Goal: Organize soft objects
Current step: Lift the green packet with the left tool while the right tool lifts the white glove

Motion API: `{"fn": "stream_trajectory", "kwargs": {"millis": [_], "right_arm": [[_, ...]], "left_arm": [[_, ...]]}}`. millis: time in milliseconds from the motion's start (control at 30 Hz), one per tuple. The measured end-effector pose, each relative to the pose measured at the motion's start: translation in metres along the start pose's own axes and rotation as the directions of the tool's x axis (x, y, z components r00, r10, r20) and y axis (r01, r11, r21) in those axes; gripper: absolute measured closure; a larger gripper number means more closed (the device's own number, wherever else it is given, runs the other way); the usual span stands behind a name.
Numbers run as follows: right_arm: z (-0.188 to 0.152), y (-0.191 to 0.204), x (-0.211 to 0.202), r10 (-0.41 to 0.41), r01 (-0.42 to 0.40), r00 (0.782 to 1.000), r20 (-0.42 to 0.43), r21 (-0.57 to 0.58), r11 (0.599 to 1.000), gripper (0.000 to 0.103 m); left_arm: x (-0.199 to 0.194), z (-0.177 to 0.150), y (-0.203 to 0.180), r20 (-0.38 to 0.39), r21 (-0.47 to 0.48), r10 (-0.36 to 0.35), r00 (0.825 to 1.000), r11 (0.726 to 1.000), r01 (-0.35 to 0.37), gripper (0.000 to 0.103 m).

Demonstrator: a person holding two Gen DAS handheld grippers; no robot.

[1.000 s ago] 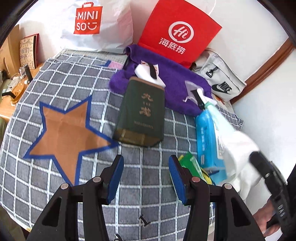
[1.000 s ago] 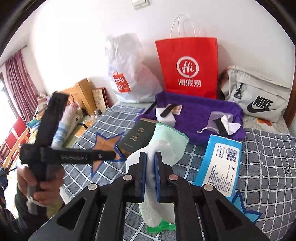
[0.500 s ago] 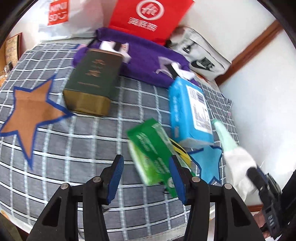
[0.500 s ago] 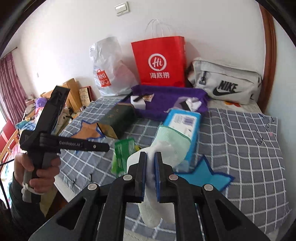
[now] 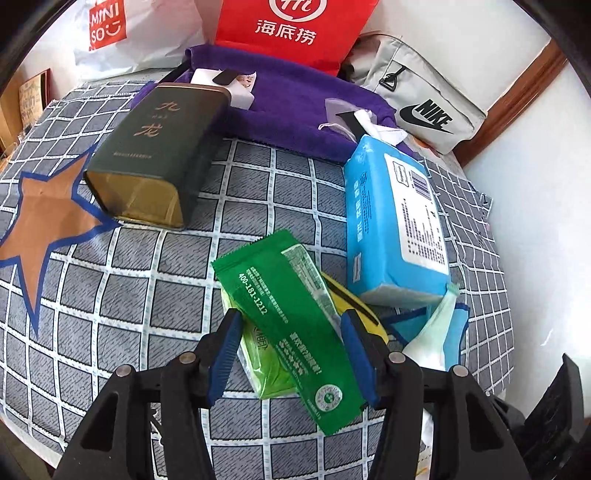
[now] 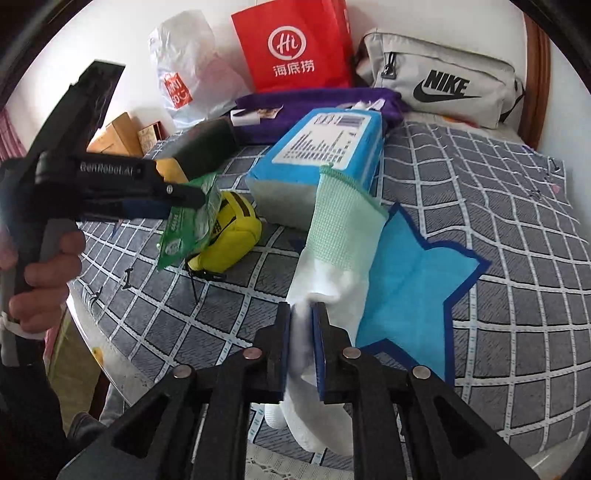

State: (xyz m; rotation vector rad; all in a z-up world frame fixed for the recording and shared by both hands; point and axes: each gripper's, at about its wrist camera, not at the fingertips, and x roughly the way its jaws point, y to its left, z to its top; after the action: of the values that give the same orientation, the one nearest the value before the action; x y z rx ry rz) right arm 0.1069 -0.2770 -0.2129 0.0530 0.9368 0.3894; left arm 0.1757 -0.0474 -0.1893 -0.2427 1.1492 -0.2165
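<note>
A white sock (image 6: 332,280) with a mint cuff lies over the blue star patch (image 6: 417,280), its cuff against the blue tissue pack (image 6: 325,147). My right gripper (image 6: 302,312) still pinches the sock's white end, and its jaws are opening. A green wipes packet (image 5: 280,306) leans on a yellow pouch (image 6: 229,236). My left gripper (image 5: 291,325) straddles the packet; its jaws are opening and the pads stand just off the packet's edges. The sock (image 5: 436,325) also shows at the right of the left wrist view.
A dark green tin box (image 5: 155,147) lies on the checked bedspread (image 5: 110,317). Behind it is a purple towel (image 5: 288,103) with small items on it, then a red paper bag (image 5: 291,29), a white plastic bag (image 5: 140,33) and a grey Nike bag (image 5: 421,107). The bed's edge is close below.
My left gripper moved right and down until the green packet came between its jaws. My right gripper sank with the sock, which now rests on the blue star; its jaws stand slightly wider.
</note>
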Motion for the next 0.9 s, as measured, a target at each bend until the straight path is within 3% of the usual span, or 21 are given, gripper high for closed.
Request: {"fn": "stream_trajectory", "kwargs": {"millis": [100,133,300,400,467,667,767,800,833,900], "right_arm": [[-0.001,0.0,0.001,0.02,-0.02,1.0,0.003,-0.01,1.0,0.066],[0.0,0.001,0.0,0.021,-0.021,1.0,0.01,-0.014,1.0,0.06],[0.002,0.001,0.0,-0.019,0.02,0.999,0.038,-0.011,1.0,0.046],[0.002,-0.001,0.007,-0.064,0.064,0.997,0.032,0.002,0.998,0.046],[0.001,-0.004,0.011,-0.097,0.096,0.995,0.03,0.019,0.995,0.046],[0.0,-0.007,0.02,-0.15,0.148,0.988,0.03,0.051,0.988,0.046],[0.001,-0.004,0.02,-0.174,0.172,0.984,0.03,0.051,0.984,0.061],[0.002,-0.004,0.02,-0.188,0.187,0.982,0.026,0.05,0.981,0.072],[0.004,-0.004,0.02,-0.195,0.193,0.981,0.02,0.053,0.98,0.077],[0.006,-0.004,0.018,-0.182,0.181,0.983,0.014,0.063,0.981,0.08]], "left_arm": [[0.002,0.003,-0.005,-0.002,0.002,0.012,1.0,1.0,-0.012,0.045],[0.004,0.004,-0.007,-0.004,0.002,0.016,1.0,1.0,-0.016,0.039],[0.015,0.0,-0.019,0.027,0.044,0.12,0.992,0.992,-0.121,0.036],[0.015,-0.004,-0.017,0.052,0.056,0.136,0.989,0.989,-0.138,0.04],[0.011,-0.005,-0.012,0.066,0.053,0.131,0.989,0.989,-0.135,0.057],[-0.002,-0.011,0.016,0.071,0.031,0.038,0.997,0.999,-0.04,0.061],[-0.009,-0.015,0.03,0.065,0.014,-0.012,0.998,1.0,0.012,0.061],[-0.013,-0.016,0.036,0.072,0.008,-0.008,0.997,1.0,0.008,0.061],[-0.016,-0.017,0.041,0.082,0.007,0.007,0.997,1.0,-0.007,0.061],[-0.026,-0.018,0.054,0.108,0.002,0.047,0.993,0.999,-0.048,0.061]]}}
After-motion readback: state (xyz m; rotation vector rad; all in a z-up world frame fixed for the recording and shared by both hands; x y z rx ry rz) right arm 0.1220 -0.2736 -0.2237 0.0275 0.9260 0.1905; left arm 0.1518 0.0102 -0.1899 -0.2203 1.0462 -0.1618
